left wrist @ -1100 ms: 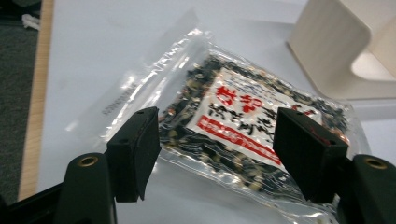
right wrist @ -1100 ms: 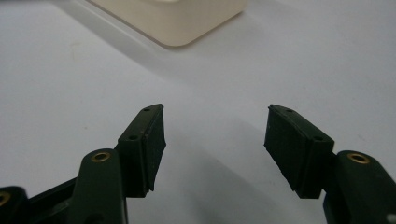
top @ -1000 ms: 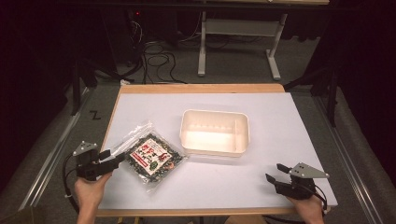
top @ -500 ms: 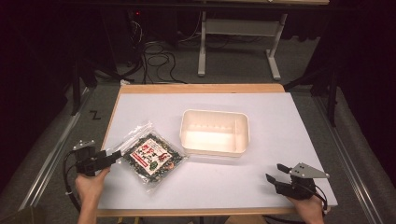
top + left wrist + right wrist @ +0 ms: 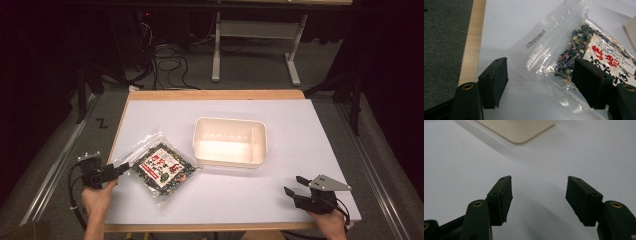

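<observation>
Bag [image 5: 162, 167] of dried seaweed lies flat at lower left of the desk [image 5: 300, 145], beside a white tub [image 5: 230, 141]. Left claw [image 5: 539, 85] is spread around its slick clear edge; closing could pinch thin film and slip. Right claw [image 5: 537, 195] sits spread, empty.

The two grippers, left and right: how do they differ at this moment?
The left gripper reaches onto the clear edge of the food bag, its open jaws straddling the plastic; the right gripper hovers over bare table, its open jaws around nothing. The right one carries a grey three-cornered plate; I see none on the left. Both are black, hand-held and point toward the white tray.
</observation>
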### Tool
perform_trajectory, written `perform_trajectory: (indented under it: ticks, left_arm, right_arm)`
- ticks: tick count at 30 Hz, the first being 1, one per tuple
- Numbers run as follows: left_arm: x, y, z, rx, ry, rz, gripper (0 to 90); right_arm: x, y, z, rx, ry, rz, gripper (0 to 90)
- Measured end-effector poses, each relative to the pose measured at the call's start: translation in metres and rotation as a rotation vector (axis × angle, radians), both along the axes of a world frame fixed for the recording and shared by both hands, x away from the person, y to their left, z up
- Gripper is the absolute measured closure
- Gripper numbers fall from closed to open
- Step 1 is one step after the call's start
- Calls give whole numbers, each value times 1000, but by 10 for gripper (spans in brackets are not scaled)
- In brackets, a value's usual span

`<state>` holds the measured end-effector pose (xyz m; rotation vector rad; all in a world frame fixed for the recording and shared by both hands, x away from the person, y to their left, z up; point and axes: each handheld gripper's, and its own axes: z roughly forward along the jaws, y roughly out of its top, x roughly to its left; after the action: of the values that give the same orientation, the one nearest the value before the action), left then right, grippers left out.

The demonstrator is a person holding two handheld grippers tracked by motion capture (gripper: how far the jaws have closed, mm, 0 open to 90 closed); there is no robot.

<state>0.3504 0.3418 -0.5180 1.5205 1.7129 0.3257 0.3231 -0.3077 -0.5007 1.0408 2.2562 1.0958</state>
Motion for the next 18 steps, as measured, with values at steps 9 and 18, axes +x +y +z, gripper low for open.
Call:
perform_trajectory:
  ticks: [9,18]
  left_arm:
    - [5,1,-3,-29,12,18,286]
    - [7,0,-7,-59,20,6,298]
  right_arm:
    - [0,0,0,-1,1,-1,387]
    - [-1,1,0,-4,4,1,386]
